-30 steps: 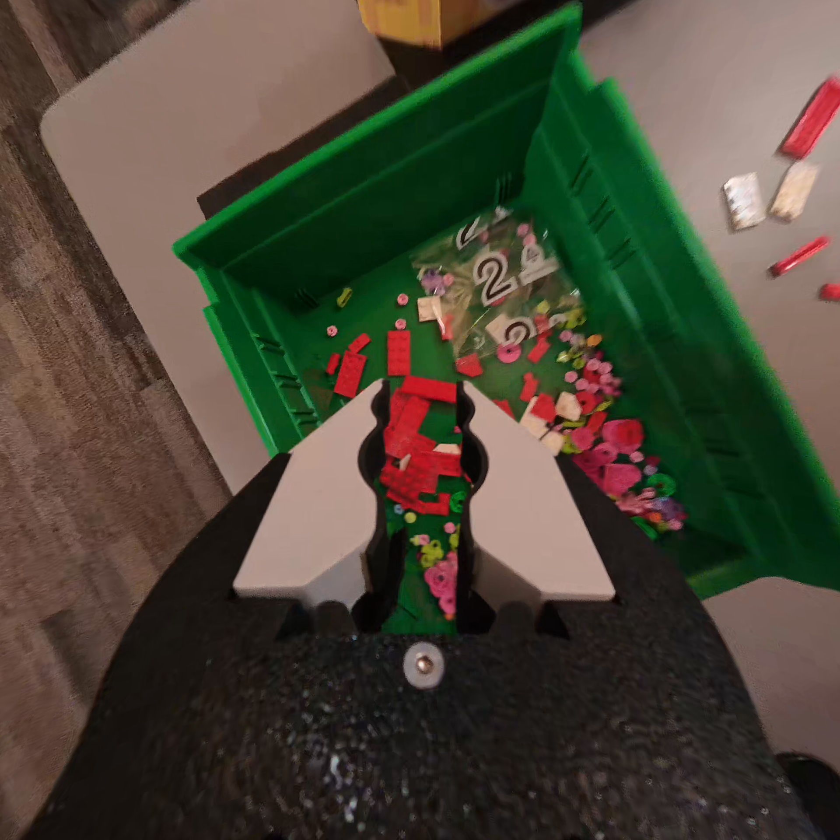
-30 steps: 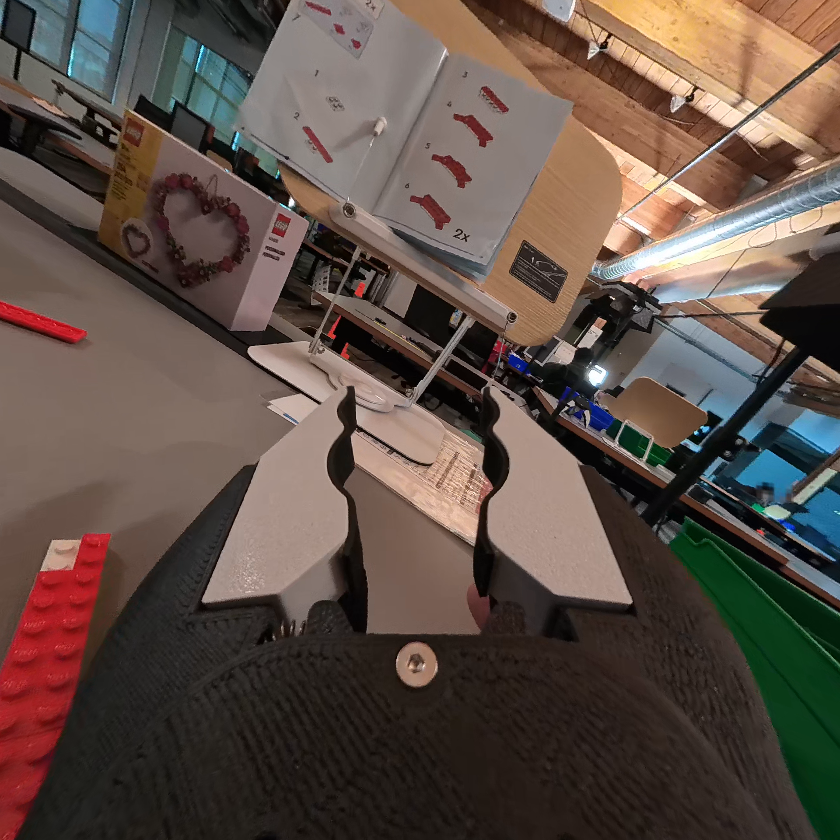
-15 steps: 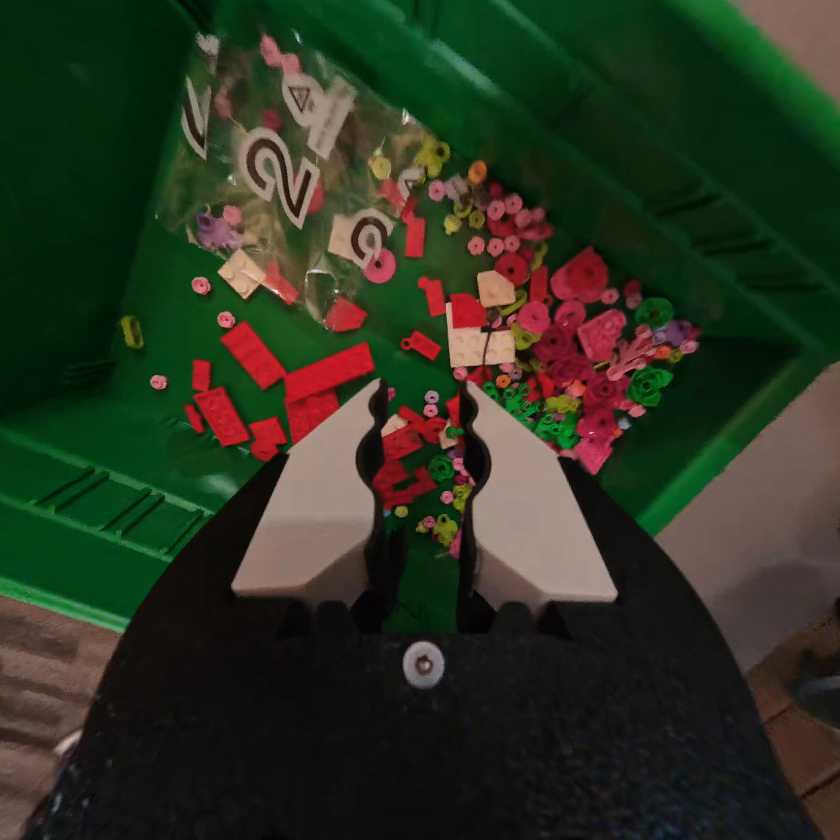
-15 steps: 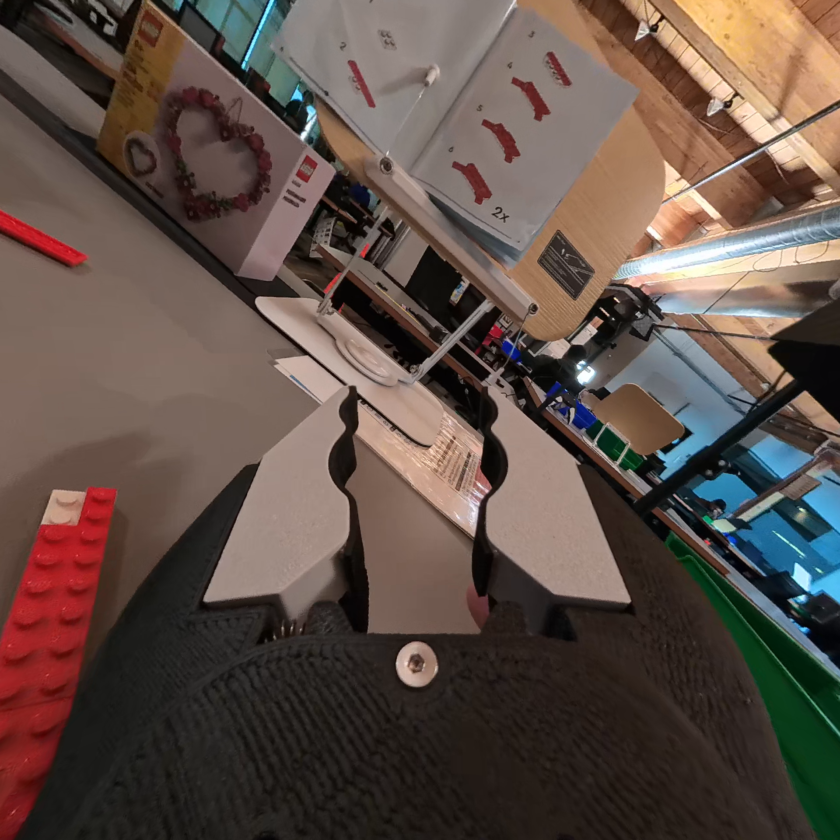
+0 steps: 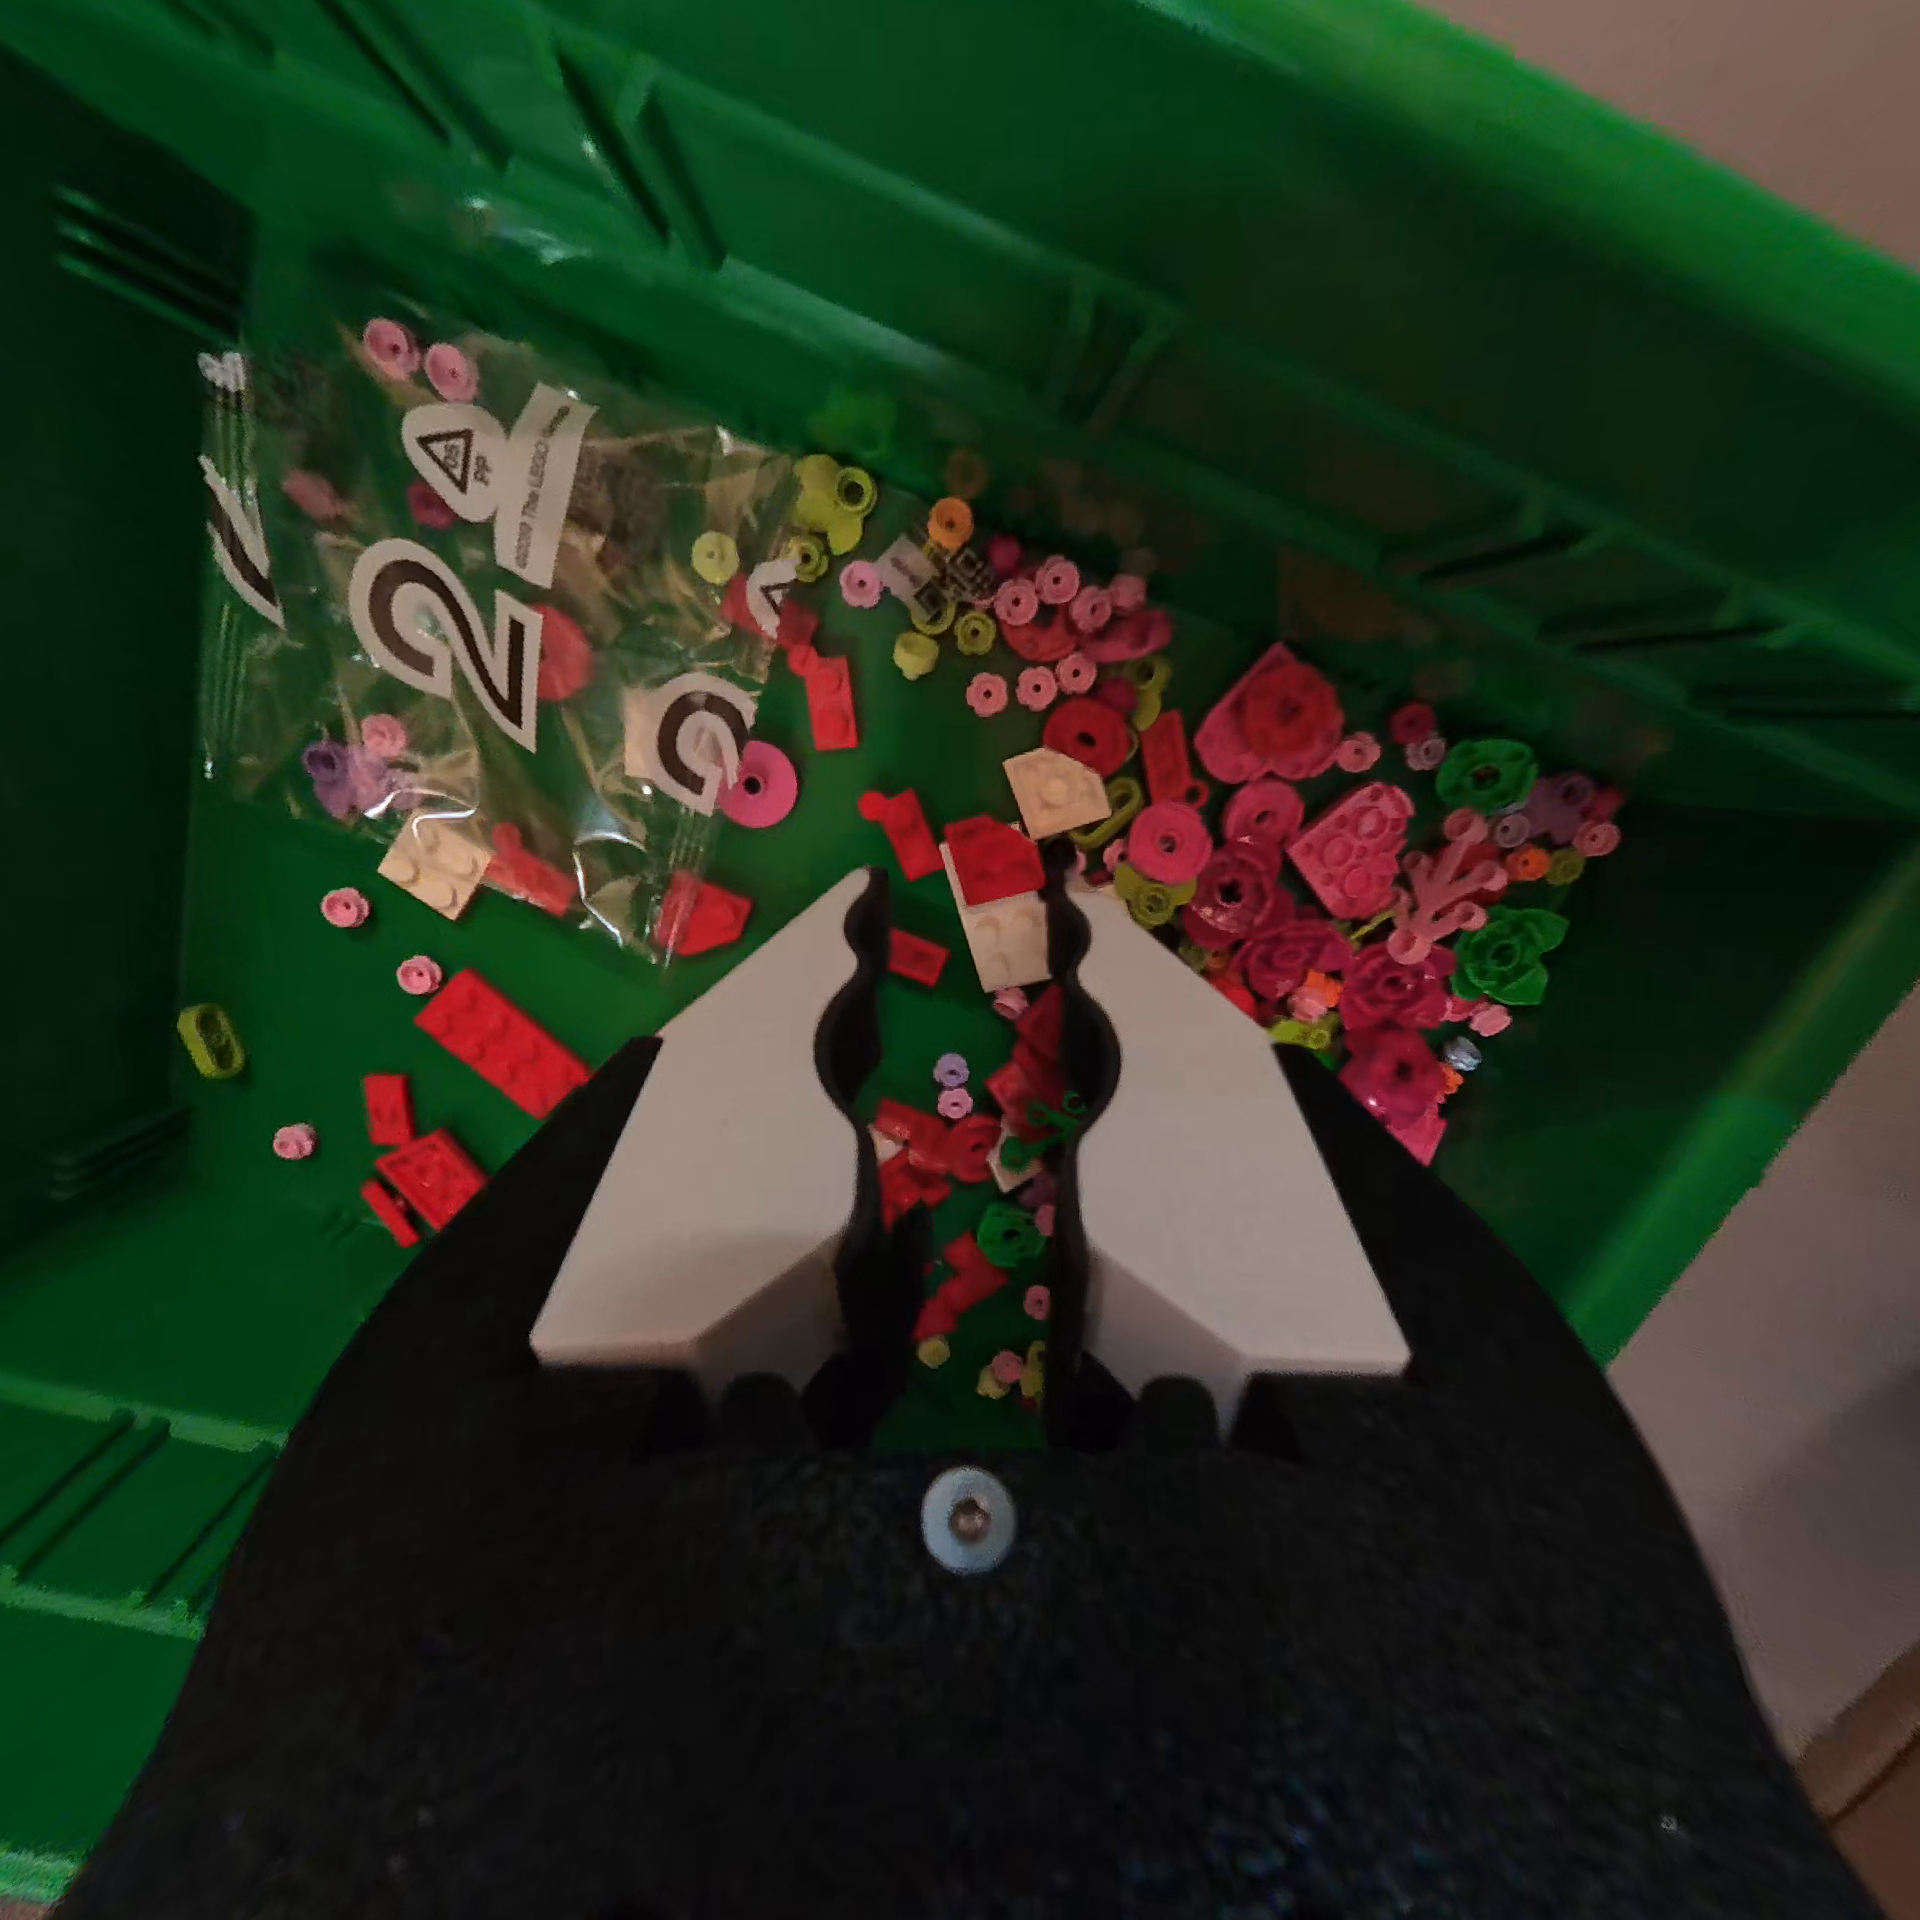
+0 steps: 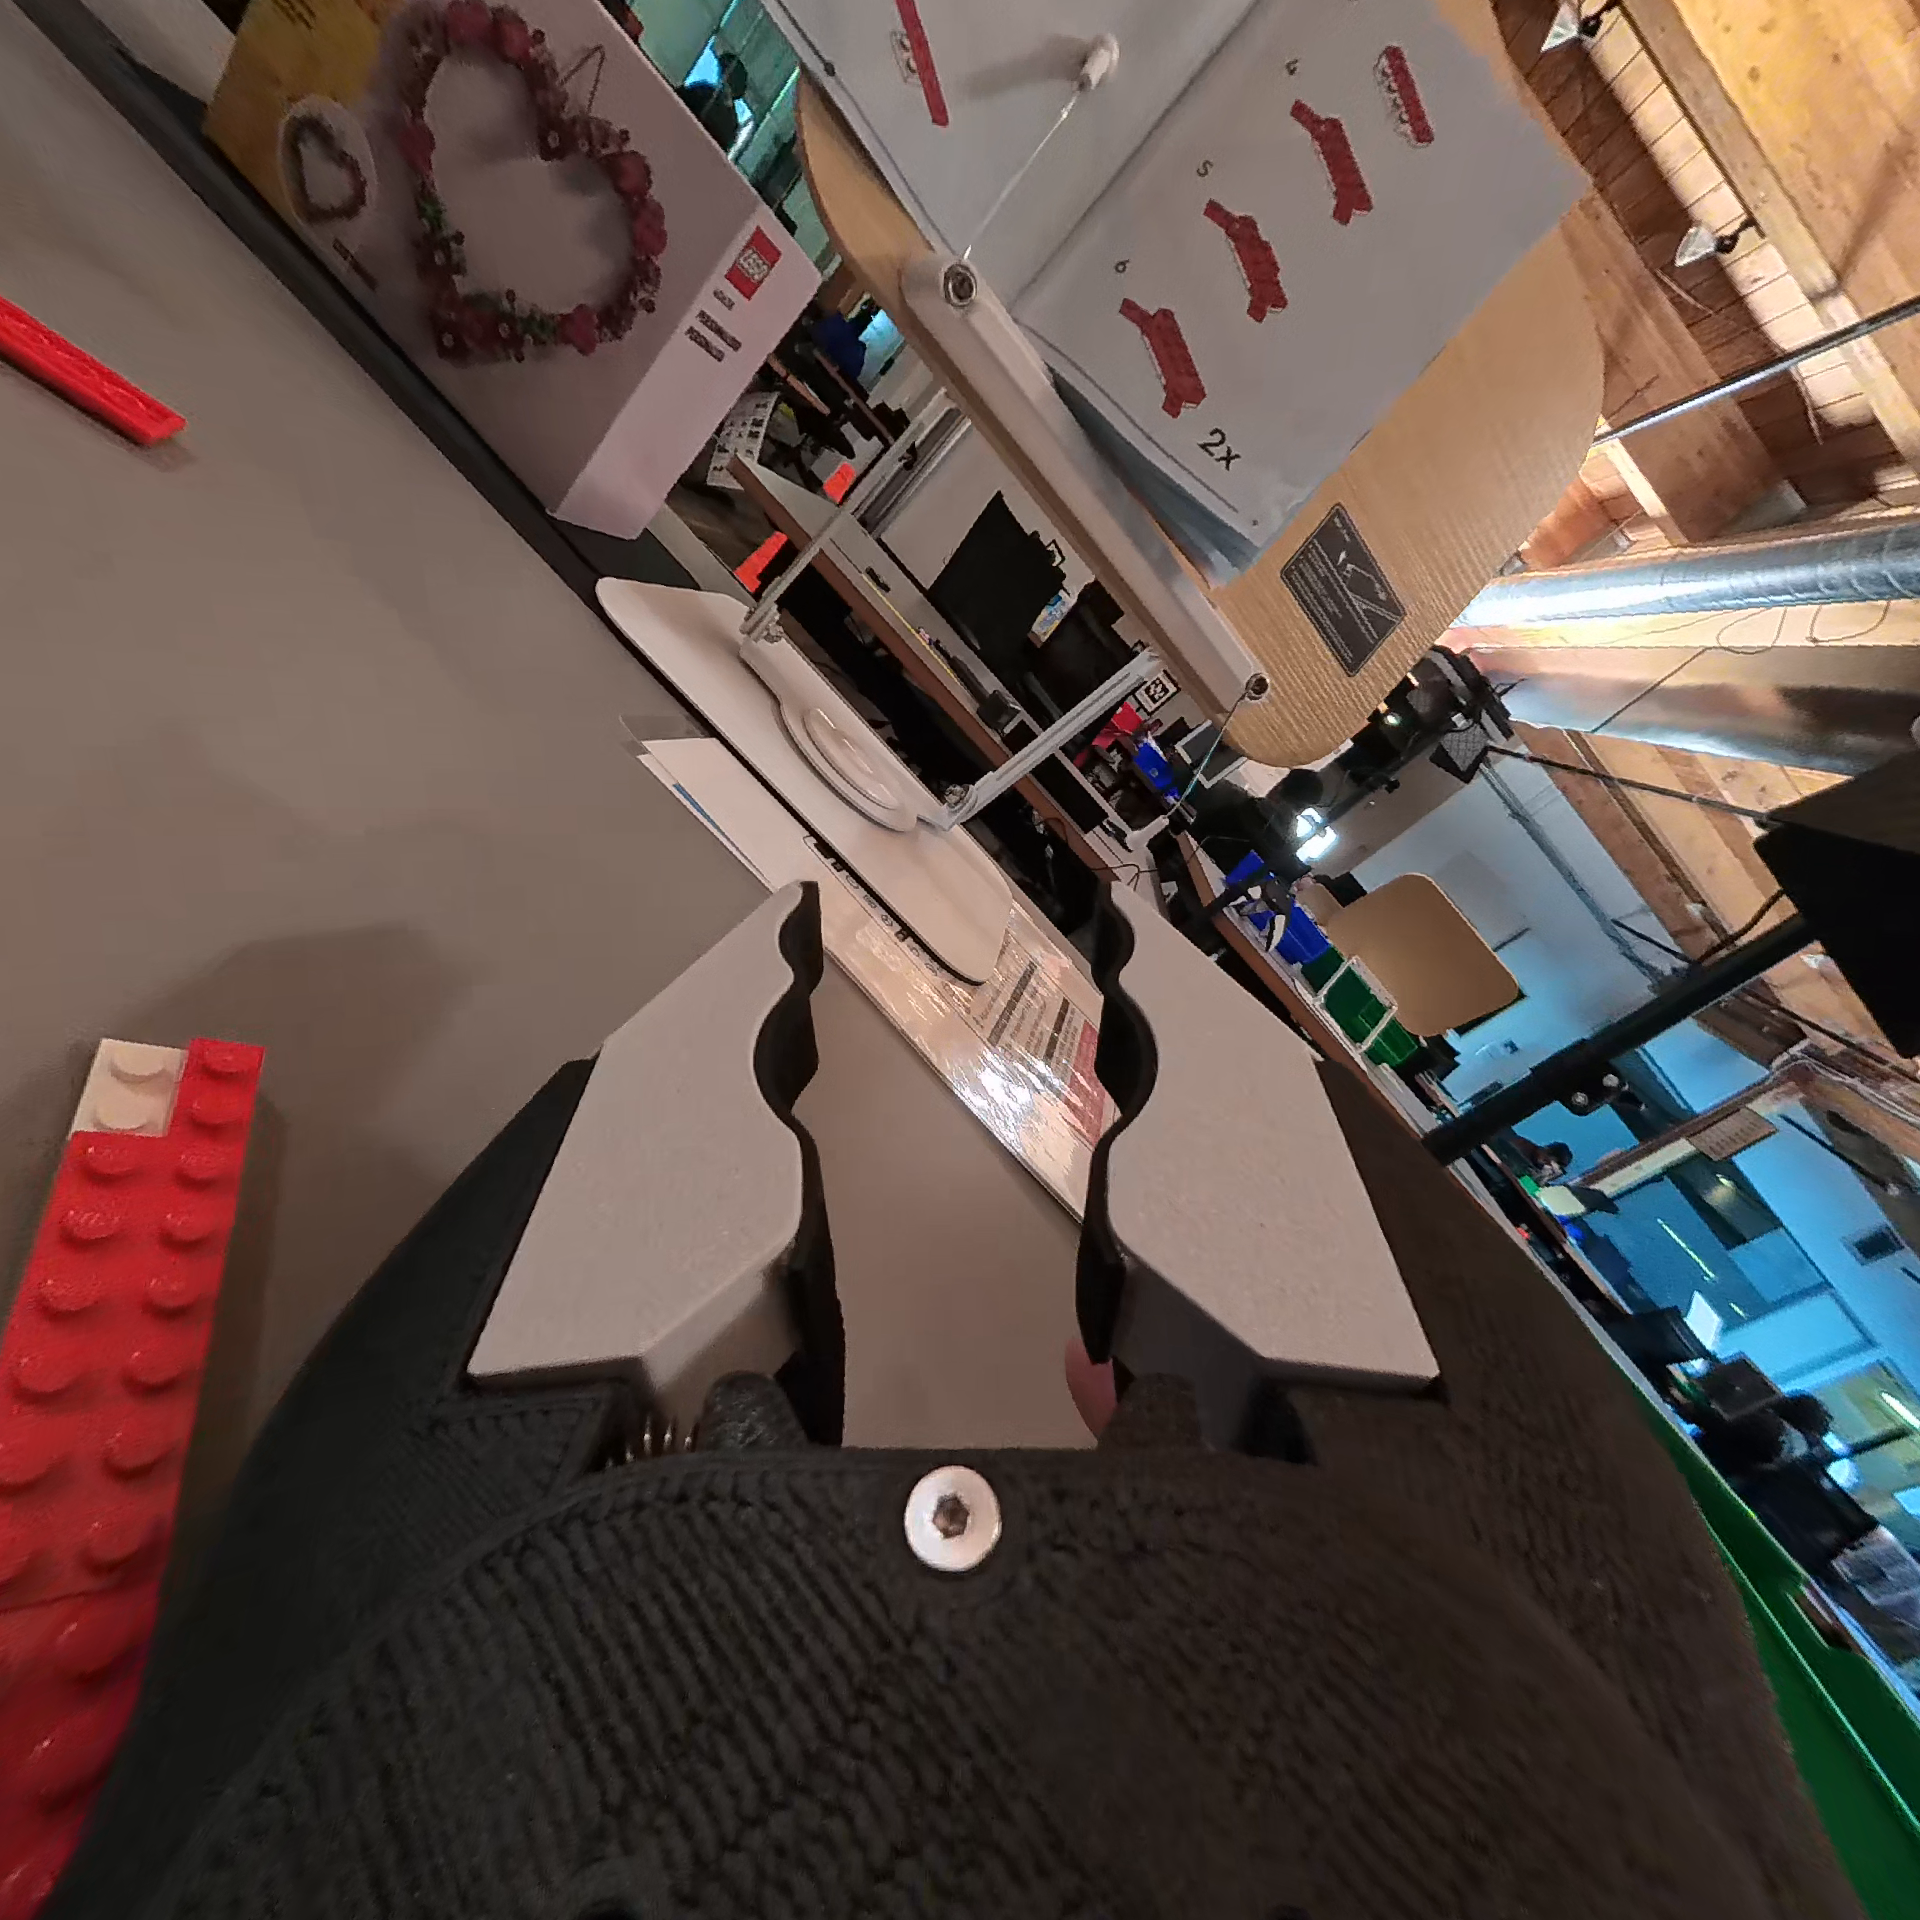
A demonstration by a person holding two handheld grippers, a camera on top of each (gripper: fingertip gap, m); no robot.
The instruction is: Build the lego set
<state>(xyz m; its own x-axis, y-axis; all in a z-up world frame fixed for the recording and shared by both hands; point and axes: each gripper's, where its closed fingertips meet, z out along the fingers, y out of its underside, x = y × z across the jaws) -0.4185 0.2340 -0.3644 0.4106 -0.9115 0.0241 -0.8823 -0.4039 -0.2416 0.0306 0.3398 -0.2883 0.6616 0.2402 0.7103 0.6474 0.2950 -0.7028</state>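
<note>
— Left hand-held gripper (image 5: 964,914)?

— I've got it over the green bin (image 5: 1351,343), jaws apart, holding nothing. Clear bag (image 5: 457,644) lies at the bin's far left; pink flower pieces (image 5: 1309,831) are heaped right; a red-and-white brick (image 5: 997,914) sits just beyond the tips.

— Right hand-held gripper (image 6: 961,935)?

— Apart too, empty, above the desk (image 6: 312,675); red plate (image 6: 94,1351) lies to its left.

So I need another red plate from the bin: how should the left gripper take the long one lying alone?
Take the long red plate across its narrow width, coming straight down with the left gripper. It lies flat on the green bin floor, long edges clear.
</note>
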